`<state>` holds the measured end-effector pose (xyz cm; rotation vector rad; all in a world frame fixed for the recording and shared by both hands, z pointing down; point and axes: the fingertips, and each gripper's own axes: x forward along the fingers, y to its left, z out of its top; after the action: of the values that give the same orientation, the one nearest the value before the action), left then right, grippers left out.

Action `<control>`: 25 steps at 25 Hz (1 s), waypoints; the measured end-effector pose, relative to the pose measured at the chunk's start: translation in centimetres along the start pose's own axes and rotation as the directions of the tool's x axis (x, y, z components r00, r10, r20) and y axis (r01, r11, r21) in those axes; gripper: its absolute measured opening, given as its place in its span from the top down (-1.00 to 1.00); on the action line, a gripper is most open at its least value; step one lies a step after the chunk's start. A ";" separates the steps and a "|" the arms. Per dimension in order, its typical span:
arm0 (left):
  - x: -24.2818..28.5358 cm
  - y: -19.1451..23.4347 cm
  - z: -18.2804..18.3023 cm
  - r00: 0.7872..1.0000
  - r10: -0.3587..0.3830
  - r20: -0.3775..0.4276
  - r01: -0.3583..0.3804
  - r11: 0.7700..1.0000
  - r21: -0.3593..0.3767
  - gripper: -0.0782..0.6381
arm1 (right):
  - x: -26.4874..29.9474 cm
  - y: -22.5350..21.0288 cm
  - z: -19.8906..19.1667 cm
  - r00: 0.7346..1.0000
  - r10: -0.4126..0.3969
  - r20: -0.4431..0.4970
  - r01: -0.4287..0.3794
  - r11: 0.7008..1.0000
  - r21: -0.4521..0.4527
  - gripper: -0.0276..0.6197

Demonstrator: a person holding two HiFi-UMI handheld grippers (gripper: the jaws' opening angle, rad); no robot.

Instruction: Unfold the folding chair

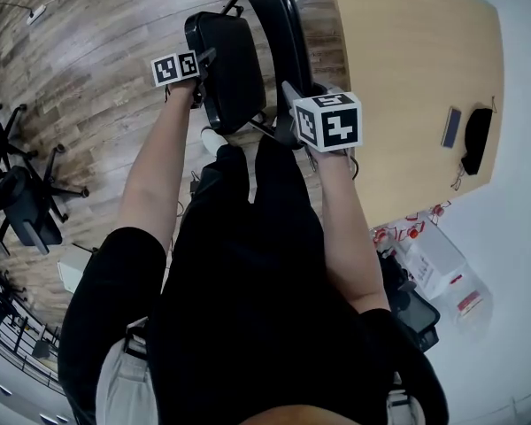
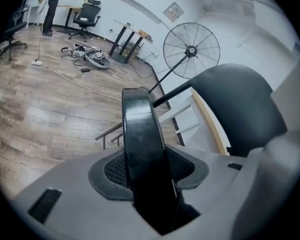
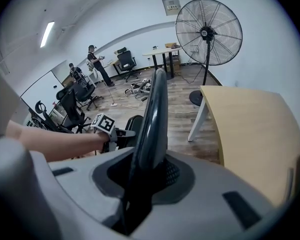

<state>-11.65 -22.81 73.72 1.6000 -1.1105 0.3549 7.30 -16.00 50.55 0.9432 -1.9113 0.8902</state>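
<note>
The person's dark clothing [image 1: 248,282] fills the near part of the head view, and both bare arms reach forward from it to the folding chair [image 1: 233,78], which stands on the wooden floor [image 1: 97,42] just beside a pale table [image 1: 407,78]. The left gripper [image 2: 147,169] is clamped on the padded edge of the black seat [image 2: 140,129]. The right gripper [image 3: 145,174] pinches the thin edge of the backrest [image 3: 152,119], which stands nearly upright. The seat seems to lean a little away from the backrest, so the chair is probably only partly opened. The step in hand looks like swinging the seat down. To do it well, the right gripper should steady the backrest as an anchor while the left draws the seat out and down along the arc of its hinge, not in a straight pull. The glossy seat edge may slide between the pads, so a firm squeeze and a slow, even swing would help. The legs need room to spread away from the table.
</note>
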 end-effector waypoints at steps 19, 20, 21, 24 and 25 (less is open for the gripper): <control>-3.0 13.6 -2.0 0.966 -0.257 0.026 0.259 0.962 -0.086 0.22 | 4.2 4.4 -0.9 0.999 0.043 0.029 -0.044 0.999 0.014 0.67; -3.1 14.3 -2.1 0.964 -0.265 0.029 0.267 0.960 -0.089 0.22 | 4.5 4.8 -0.8 0.999 0.045 0.029 -0.046 0.999 0.014 0.67; -3.1 15.1 -2.1 0.962 -0.272 0.031 0.273 0.957 -0.094 0.21 | 4.8 5.1 -0.8 0.998 0.047 0.029 -0.047 0.999 0.014 0.67; -3.1 17.4 -2.4 0.955 -0.292 0.041 0.295 0.949 -0.109 0.20 | 5.8 5.7 -0.7 0.998 0.052 0.028 -0.052 0.999 0.012 0.67; -3.1 18.0 -2.5 0.952 -0.301 0.044 0.304 0.946 -0.112 0.20 | 6.0 5.9 -0.8 0.998 0.053 0.028 -0.053 0.999 0.012 0.67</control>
<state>-26.87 -18.40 83.20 1.6425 -0.8699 0.0622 0.14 -14.24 54.80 0.9211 -1.9645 0.9255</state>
